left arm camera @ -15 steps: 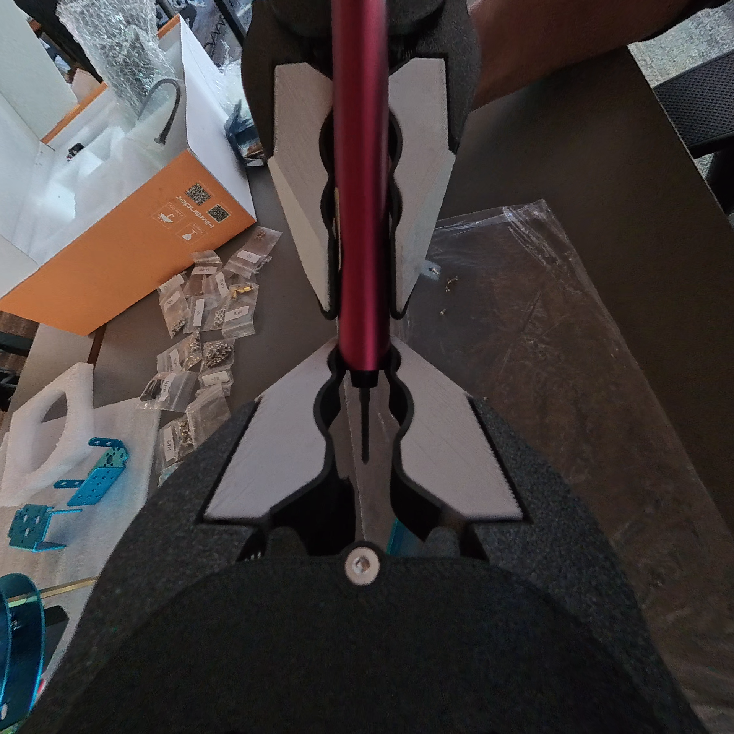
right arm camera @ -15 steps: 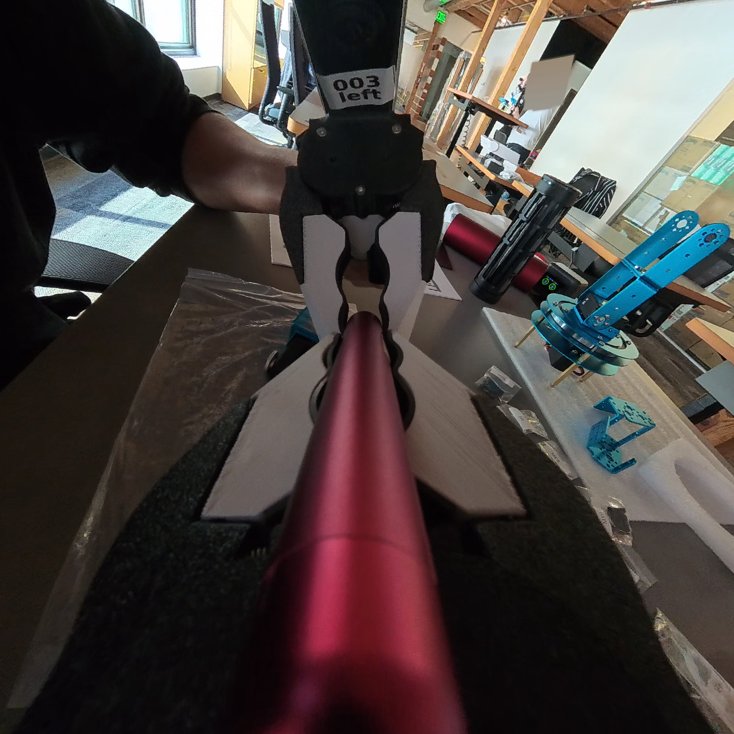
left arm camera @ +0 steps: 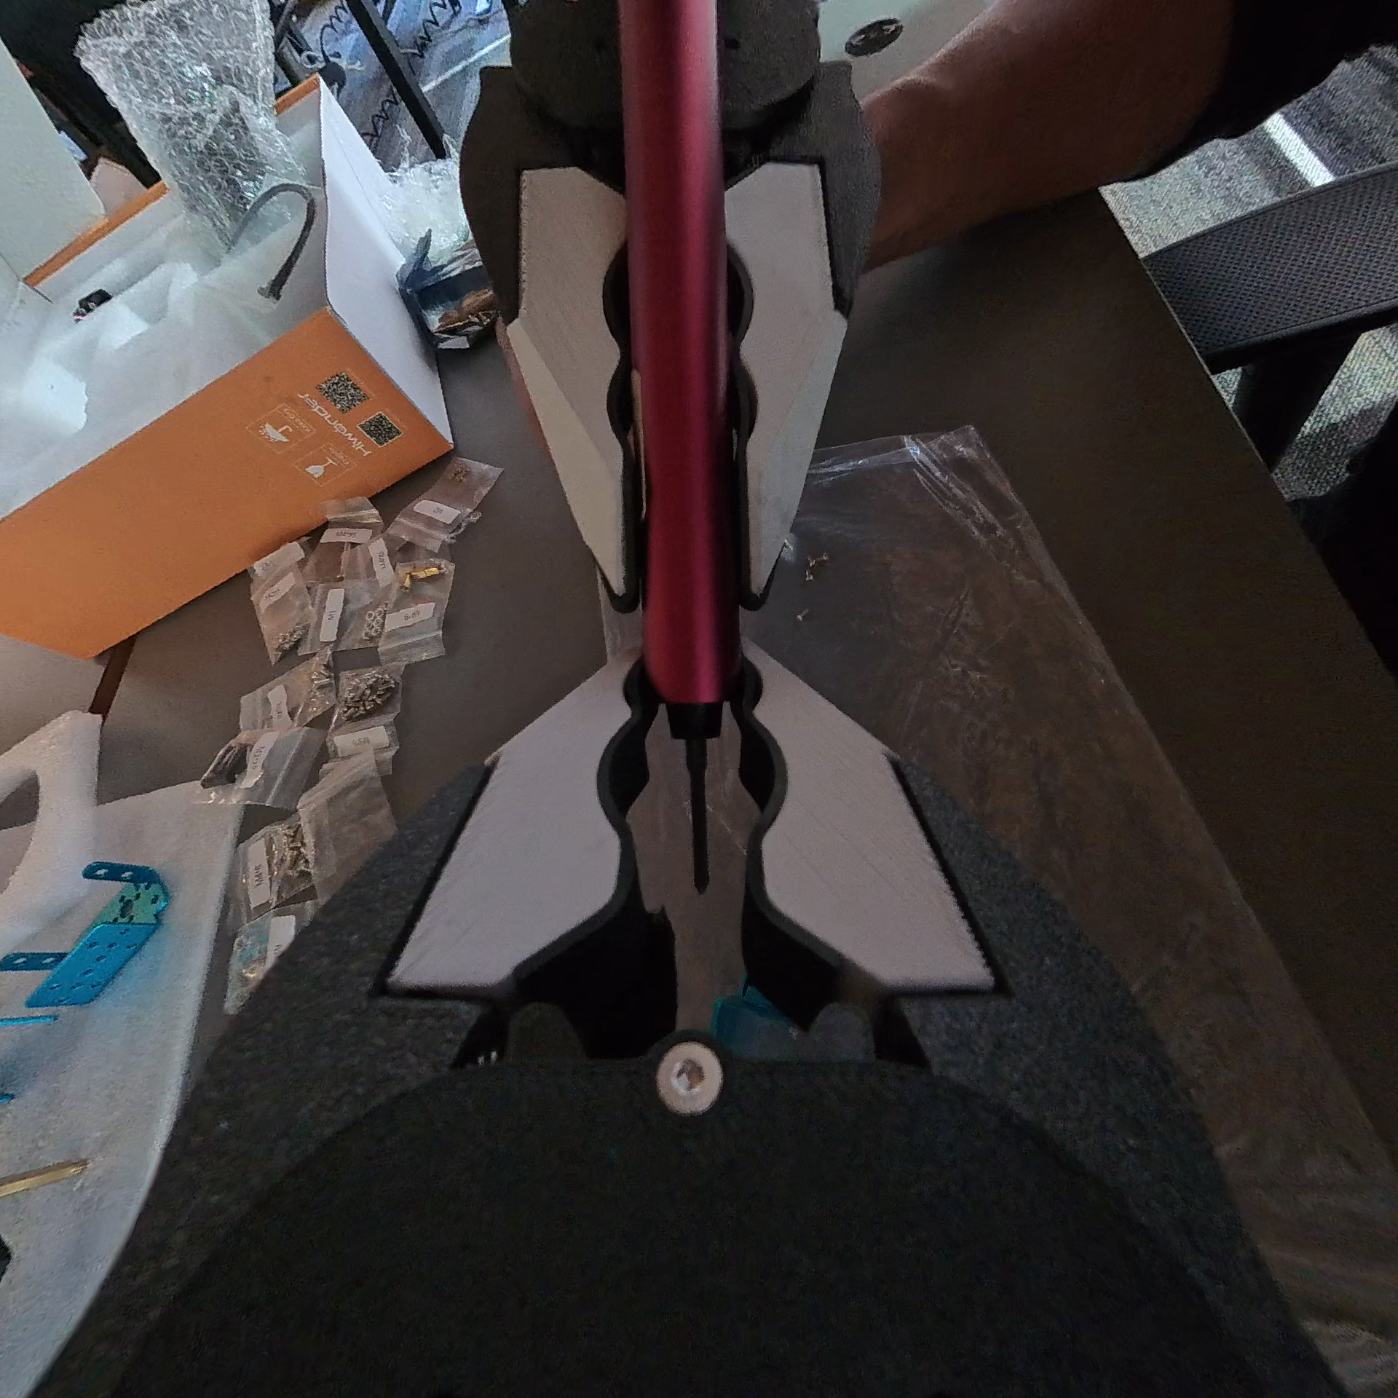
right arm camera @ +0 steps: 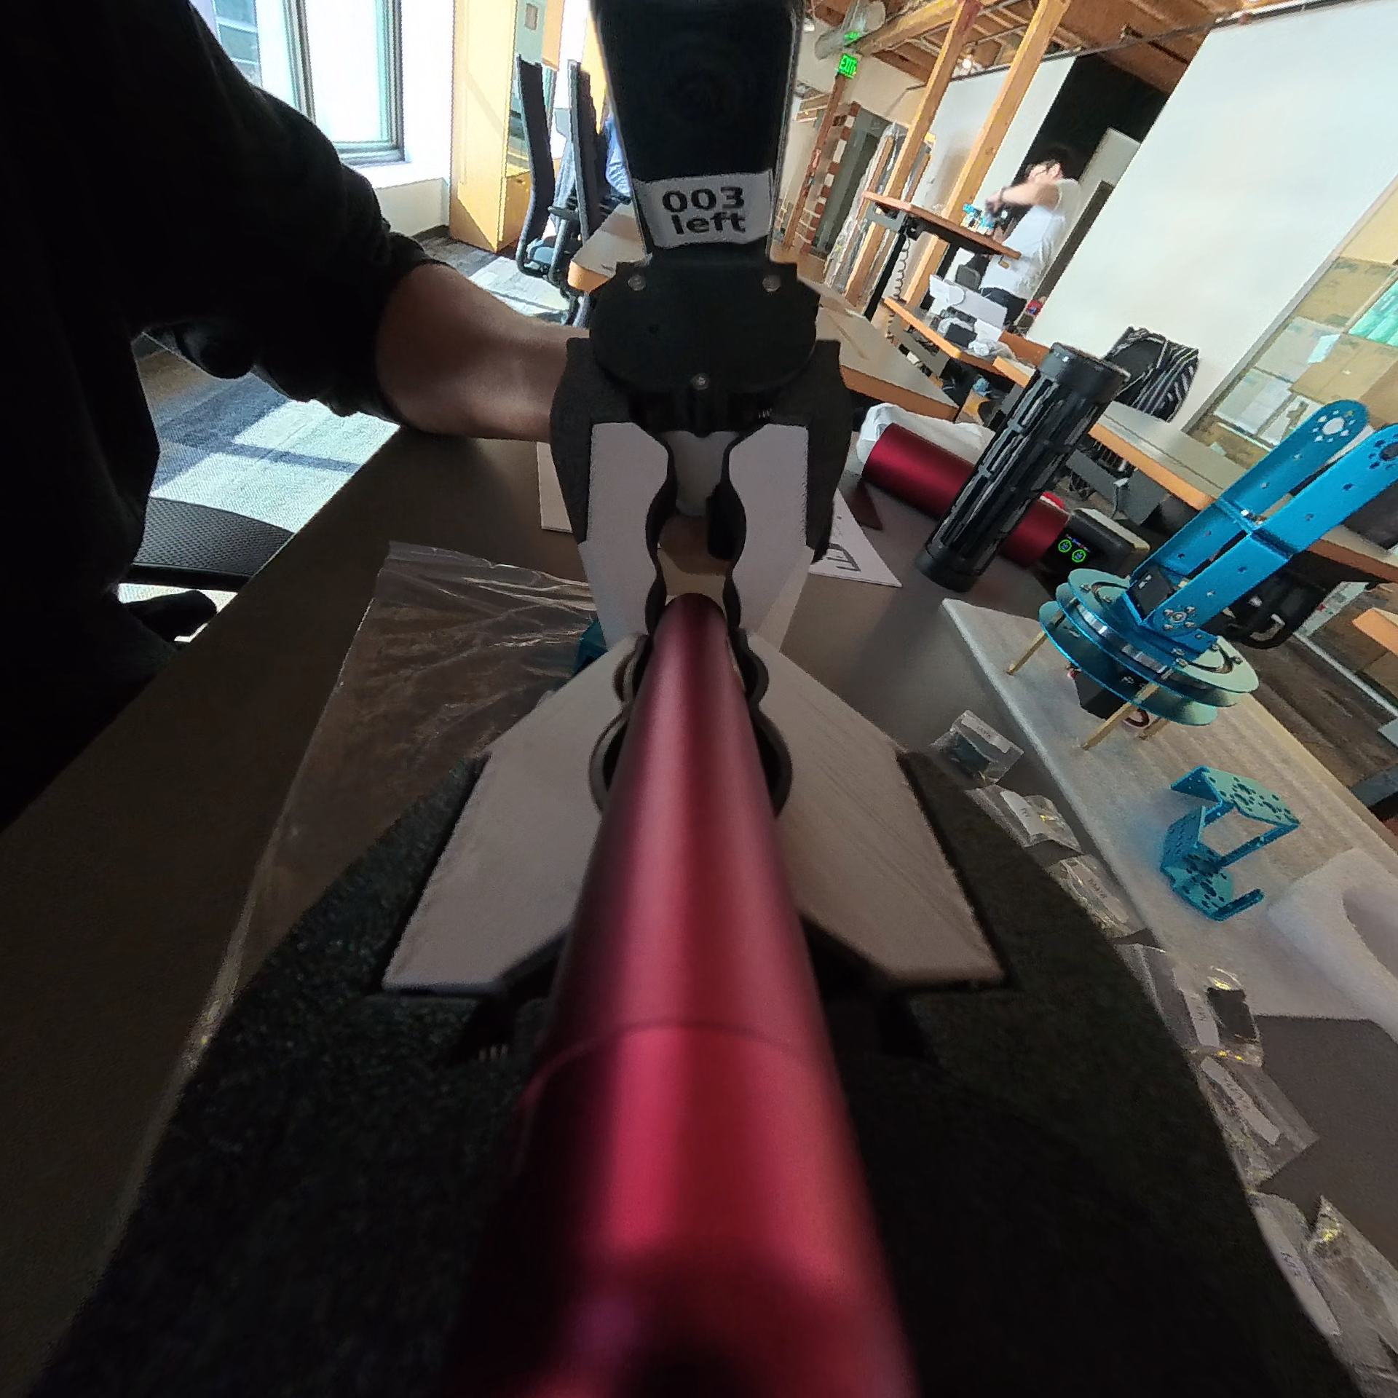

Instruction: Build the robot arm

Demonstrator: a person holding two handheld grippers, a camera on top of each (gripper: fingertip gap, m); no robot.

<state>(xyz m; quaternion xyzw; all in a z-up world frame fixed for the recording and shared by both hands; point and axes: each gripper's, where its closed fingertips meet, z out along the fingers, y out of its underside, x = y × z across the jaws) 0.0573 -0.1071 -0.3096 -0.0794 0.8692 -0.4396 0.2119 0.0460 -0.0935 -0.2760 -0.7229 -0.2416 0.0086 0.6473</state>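
The dark desk carries a clear plastic sheet with loose screws, small bagged hardware packets, an orange-and-white box, white foam bearing blue metal brackets, and a blue robot arm.

You sat in an open office workshop: exposed timber beams, standing desks far off, and small clear bags of screws beside an orange cardboard box.
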